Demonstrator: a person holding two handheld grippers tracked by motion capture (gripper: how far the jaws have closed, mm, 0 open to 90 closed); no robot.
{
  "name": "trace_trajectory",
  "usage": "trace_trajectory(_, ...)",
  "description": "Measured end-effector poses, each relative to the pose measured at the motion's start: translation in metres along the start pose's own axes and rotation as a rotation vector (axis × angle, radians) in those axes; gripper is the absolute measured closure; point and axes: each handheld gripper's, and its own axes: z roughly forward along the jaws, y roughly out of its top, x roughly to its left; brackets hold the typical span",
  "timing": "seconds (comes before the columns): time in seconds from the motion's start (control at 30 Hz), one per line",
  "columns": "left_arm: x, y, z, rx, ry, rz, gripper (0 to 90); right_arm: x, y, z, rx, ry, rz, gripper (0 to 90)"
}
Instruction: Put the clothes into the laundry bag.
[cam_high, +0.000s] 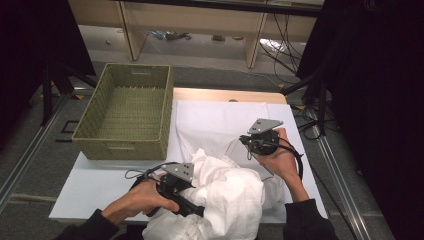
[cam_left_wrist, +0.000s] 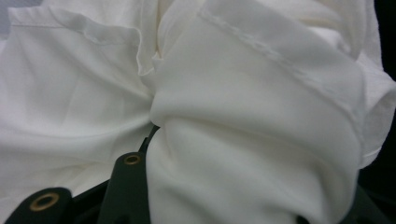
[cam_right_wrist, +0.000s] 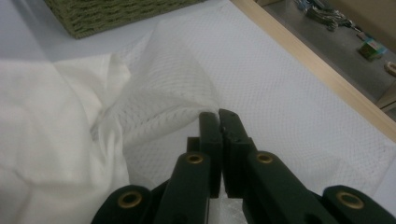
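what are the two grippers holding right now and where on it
Right gripper pinches a thin mesh layer of the white garment at its edge. Left gripper grips a thick bunched fold.

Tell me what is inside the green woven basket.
Nothing: the basket shows a bare woven floor in the high view. Its near wall hides a strip of that floor. The white garment lies on the table, outside it.

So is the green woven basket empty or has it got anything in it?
Empty: the high view shows the basket's bare woven floor.
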Motion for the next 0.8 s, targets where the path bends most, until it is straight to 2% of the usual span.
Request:
trace_trajectory(0.07, 0.007, 0.002, 0.005, 0.008, 0.036, -0.070, 53.5, 0.003, 0.002, -0.004, 0.000, -0.005, 0.013, 89.9)
trace_trajectory(0.1, 0.011, 0.001, 0.004, 0.005, 0.091, -0.118, 53.6, 0.002, 0.003, -0.006, -0.011, -0.005, -0.009, 90.0)
trace_trajectory(0.13, 0.017, 0.004, -0.002, -0.007, 0.187, -0.148, 53.2, 0.007, 0.005, -0.012, -0.011, 0.000, -0.017, 89.9)
trace_trajectory(0.17, 0.017, 0.004, -0.002, -0.007, 0.187, -0.148, 52.9, 0.007, 0.005, -0.012, -0.011, 0.000, -0.017, 89.9)
trace_trajectory(0.2, 0.016, 0.006, -0.008, -0.001, 0.266, -0.166, 52.9, 0.009, 0.006, -0.014, -0.009, 0.008, -0.016, 90.0)
trace_trajectory(0.23, 0.016, 0.009, -0.012, 0.001, 0.354, -0.166, 52.1, 0.012, 0.008, -0.016, -0.016, 0.011, -0.025, 89.9)
trace_trajectory(0.27, 0.020, 0.011, -0.016, -0.005, 0.388, -0.162, 51.3, 0.012, 0.010, -0.016, -0.029, 0.010, -0.056, 89.9)
trace_trajectory(0.33, 0.027, 0.014, -0.014, -0.014, 0.370, -0.194, 50.8, 0.017, 0.012, -0.018, -0.026, 0.019, -0.063, 90.0)
trace_trajectory(0.37, 0.031, 0.014, -0.010, 0.003, 0.400, -0.200, 50.6, 0.019, 0.014, -0.018, -0.022, 0.017, -0.051, 90.0)
trace_trajectory(0.4, 0.034, 0.014, -0.002, 0.016, 0.372, -0.199, 50.4, 0.021, 0.015, -0.018, -0.013, 0.019, -0.053, 90.0)
trace_trajectory(0.43, 0.038, 0.014, 0.010, 0.031, 0.312, -0.186, 50.1, 0.021, 0.017, -0.017, -0.022, 0.011, -0.079, 90.0)
trace_trajectory(0.47, 0.040, 0.014, 0.020, 0.042, 0.291, -0.189, 49.8, 0.023, 0.017, -0.017, -0.014, 0.009, -0.065, 90.0)
trace_trajectory(0.5, 0.041, 0.013, 0.030, 0.059, 0.271, -0.169, 49.6, 0.023, 0.017, -0.017, -0.019, 0.011, -0.074, 90.0)
trace_trajectory(0.57, 0.046, 0.012, 0.042, 0.090, 0.242, -0.173, 49.0, 0.024, 0.018, -0.019, -0.024, 0.015, -0.076, 90.0)
trace_trajectory(0.63, 0.055, 0.012, 0.045, 0.078, 0.250, -0.198, 49.5, 0.027, 0.019, -0.025, -0.023, 0.009, -0.082, 90.0)
trace_trajectory(0.67, 0.061, 0.012, 0.042, 0.037, 0.270, -0.249, 50.0, 0.029, 0.019, -0.027, -0.028, 0.015, -0.089, 90.0)
trace_trajectory(0.7, 0.064, 0.012, 0.039, 0.015, 0.289, -0.276, 50.9, 0.034, 0.020, -0.033, -0.026, 0.017, -0.107, 90.0)
trace_trajectory(0.77, 0.066, 0.012, 0.030, -0.040, 0.353, -0.302, 51.0, 0.036, 0.019, -0.035, -0.028, 0.017, -0.112, 90.0)
trace_trajectory(0.8, 0.067, 0.013, 0.024, -0.063, 0.369, -0.306, 51.1, 0.040, 0.019, -0.038, -0.024, 0.030, -0.136, 90.0)
